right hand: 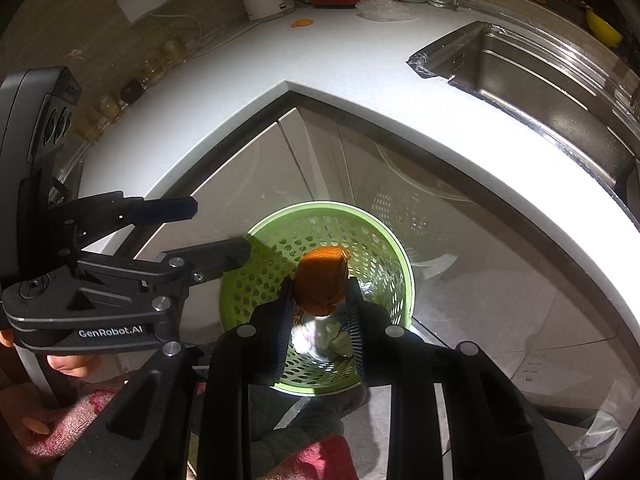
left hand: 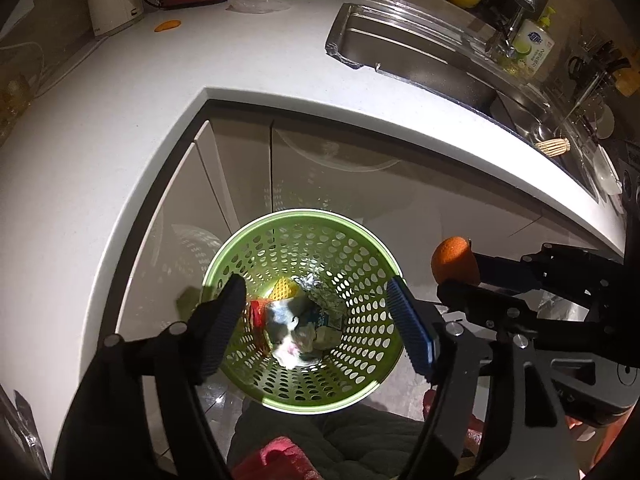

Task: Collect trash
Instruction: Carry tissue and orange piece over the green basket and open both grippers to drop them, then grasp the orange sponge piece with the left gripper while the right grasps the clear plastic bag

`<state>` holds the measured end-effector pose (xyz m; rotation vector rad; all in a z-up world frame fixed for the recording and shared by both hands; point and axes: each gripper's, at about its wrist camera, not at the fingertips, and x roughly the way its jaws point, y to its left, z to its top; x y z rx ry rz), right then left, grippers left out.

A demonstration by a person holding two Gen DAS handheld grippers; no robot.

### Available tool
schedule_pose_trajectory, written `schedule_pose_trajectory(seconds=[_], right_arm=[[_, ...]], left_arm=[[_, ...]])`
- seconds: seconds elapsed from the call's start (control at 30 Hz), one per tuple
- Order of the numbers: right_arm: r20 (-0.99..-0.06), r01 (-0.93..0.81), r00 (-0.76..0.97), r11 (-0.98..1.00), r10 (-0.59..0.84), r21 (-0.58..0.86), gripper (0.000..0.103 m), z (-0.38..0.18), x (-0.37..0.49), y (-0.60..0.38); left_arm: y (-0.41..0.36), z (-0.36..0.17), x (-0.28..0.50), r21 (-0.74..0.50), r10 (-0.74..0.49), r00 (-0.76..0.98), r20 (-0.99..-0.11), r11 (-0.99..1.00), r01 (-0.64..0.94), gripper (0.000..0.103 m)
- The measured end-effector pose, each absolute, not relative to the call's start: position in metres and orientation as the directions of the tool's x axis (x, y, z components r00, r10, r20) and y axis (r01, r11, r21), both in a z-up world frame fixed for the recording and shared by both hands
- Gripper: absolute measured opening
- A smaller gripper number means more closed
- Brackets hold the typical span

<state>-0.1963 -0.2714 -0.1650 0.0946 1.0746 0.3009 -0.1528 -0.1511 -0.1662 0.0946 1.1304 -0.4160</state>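
The left tongs [left hand: 316, 332] hang spread wide and empty above the green bin [left hand: 372, 380] on the floor, where crumpled wrappers [left hand: 296, 332] lie at the bottom. The right tongs [right hand: 320, 312] are clenched on an orange peel [right hand: 322, 280] over the same bin. Another peel scrap [left hand: 167, 25] lies on the white surface [left hand: 200, 72].

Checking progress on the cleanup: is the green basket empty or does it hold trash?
Not empty: the green basket holds crumpled wrappers at its bottom.
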Motion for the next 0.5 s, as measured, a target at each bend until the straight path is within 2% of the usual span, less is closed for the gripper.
schedule_pose_trajectory(seconds=[0.13,0.2,0.37,0.43,0.5], right_arm=[[-0.848,-0.21,0.439,0.951,0.298,0.225,0.027,-0.164,-0.195,-0.27],[-0.846,-0.223,0.437,0.948,0.305,0.227,0.027,-0.164,-0.194,-0.267],[-0.842,-0.256,0.434,0.94,0.32,0.225,0.031,-0.163,-0.193,-0.258],[-0.843,-0.268,0.428,0.937,0.325,0.224,0.061,-0.163,-0.192,-0.253],[-0.84,-0.262,0.444,0.942,0.312,0.211,0.073,-0.162,-0.193,-0.252]], left_arm=[[-0.143,-0.162,-0.152,-0.125,-0.255,0.381,-0.889,0.934,0.334,0.071],[-0.136,-0.16,-0.151,-0.13,-0.253,0.393,-0.884,0.941,0.313,0.076],[-0.124,-0.156,-0.15,-0.115,-0.225,0.42,-0.879,0.955,0.272,0.077],[-0.119,-0.157,-0.149,-0.109,-0.214,0.421,-0.881,0.96,0.258,0.077],[-0.113,-0.158,-0.148,-0.103,-0.2,0.425,-0.883,0.965,0.241,0.077]])
